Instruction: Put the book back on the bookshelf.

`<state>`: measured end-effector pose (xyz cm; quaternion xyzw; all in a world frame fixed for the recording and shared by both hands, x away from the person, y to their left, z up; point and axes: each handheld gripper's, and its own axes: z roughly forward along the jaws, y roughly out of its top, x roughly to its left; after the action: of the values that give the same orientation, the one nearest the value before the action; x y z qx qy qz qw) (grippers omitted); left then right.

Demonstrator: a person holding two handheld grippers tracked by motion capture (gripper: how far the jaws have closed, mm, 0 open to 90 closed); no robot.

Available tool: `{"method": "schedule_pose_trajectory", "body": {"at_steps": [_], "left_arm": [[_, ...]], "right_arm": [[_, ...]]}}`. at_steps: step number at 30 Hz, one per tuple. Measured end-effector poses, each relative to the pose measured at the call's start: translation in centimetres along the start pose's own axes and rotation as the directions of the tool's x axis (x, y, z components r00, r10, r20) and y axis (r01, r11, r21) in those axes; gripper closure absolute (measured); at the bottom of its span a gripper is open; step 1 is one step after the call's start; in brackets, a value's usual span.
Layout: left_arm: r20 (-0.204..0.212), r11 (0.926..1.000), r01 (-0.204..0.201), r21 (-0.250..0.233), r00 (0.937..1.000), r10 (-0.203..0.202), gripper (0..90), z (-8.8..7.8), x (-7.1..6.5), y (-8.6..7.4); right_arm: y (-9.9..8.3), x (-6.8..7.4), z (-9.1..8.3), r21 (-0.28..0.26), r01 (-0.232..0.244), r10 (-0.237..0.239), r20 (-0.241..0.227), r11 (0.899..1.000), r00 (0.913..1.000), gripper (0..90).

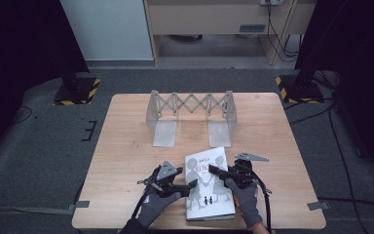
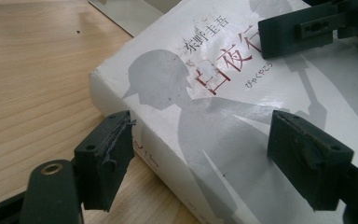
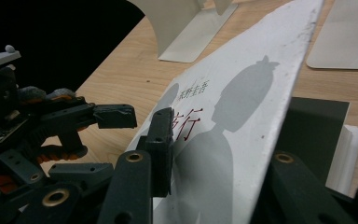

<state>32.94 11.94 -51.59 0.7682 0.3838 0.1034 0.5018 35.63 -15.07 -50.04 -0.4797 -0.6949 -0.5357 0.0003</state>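
Currently right tool (image 3: pixel 205 154) pinches the lifted front cover (image 3: pixel 242 116) of the book (image 1: pixel 207 185); left tool (image 2: pixel 214 158) straddles its spine, pads apart. Lift cover slowly, steadying the spine.

Book (image 2: pixel 242 107) cover cut off right

a light wooden table (image 1: pixel 126 141) fills the middle of the high view, standing on dark grey carpet. a white book (image 1: pixel 209 197) with grey silhouettes and red lettering on its cover lies flat at the lower centre of the frame, close to the table's bottom edge. above it, toward the upper centre, an expanding metal book rack (image 1: pixel 192 117) stands with its two flat base plates resting on the wood, just clear of the book's top edge.
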Motion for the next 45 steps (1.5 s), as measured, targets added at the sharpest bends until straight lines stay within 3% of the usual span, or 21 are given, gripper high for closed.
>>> {"method": "schedule_pose_trajectory", "body": {"at_steps": [7,13,16,21,31,37,41,45], "left_arm": [[0.026,0.9994,0.032,-0.015,0.9992,-0.032,21.0,-0.2,0.1,0.0],[0.075,0.998,0.061,-0.018,0.9954,-0.06,16.4,-0.3,0.1,-0.1],[0.113,0.9963,0.086,-0.012,0.9901,-0.084,8.5,-0.1,0.1,-0.3],[0.141,0.9949,0.1,-0.009,0.9852,-0.098,0.0,0.1,-0.1,-0.5],[0.202,0.9831,0.183,0.005,0.9627,-0.18,0.0,0.5,0.3,-0.8],[0.282,0.9794,0.197,0.043,0.9382,-0.201,0.0,0.8,0.4,-1.1],[0.284,0.9782,0.202,0.046,0.9361,-0.207,0.0,0.9,0.5,-1.1],[0.284,0.9748,0.217,0.053,0.9325,-0.223,0.0,1.3,0.7,-1.4]], "right_arm": [[0.4,0.3,-0.7,-0.033,0.002,-0.003,-0.039,0.999,0.9992,72.9],[0.7,1.0,-1.5,-0.077,0.042,-0.048,-0.073,0.996,0.9962,76.5],[0.8,1.4,-1.8,-0.097,0.061,-0.07,-0.088,0.993,0.9937,77.7],[0.8,1.5,-2.3,-0.126,0.072,-0.087,-0.124,0.989,0.9885,79.3],[0.8,1.3,-2.7,-0.15,0.081,-0.106,-0.164,0.985,0.9808,79.8],[0.9,1.3,-2.8,-0.148,0.088,-0.116,-0.193,0.985,0.9743,79.8],[1.0,1.1,-2.7,-0.142,0.084,-0.111,-0.201,0.986,0.9733,79.7],[0.8,0.4,-2.3,-0.124,0.043,-0.067,-0.2,0.991,0.9776,79.4]]}}
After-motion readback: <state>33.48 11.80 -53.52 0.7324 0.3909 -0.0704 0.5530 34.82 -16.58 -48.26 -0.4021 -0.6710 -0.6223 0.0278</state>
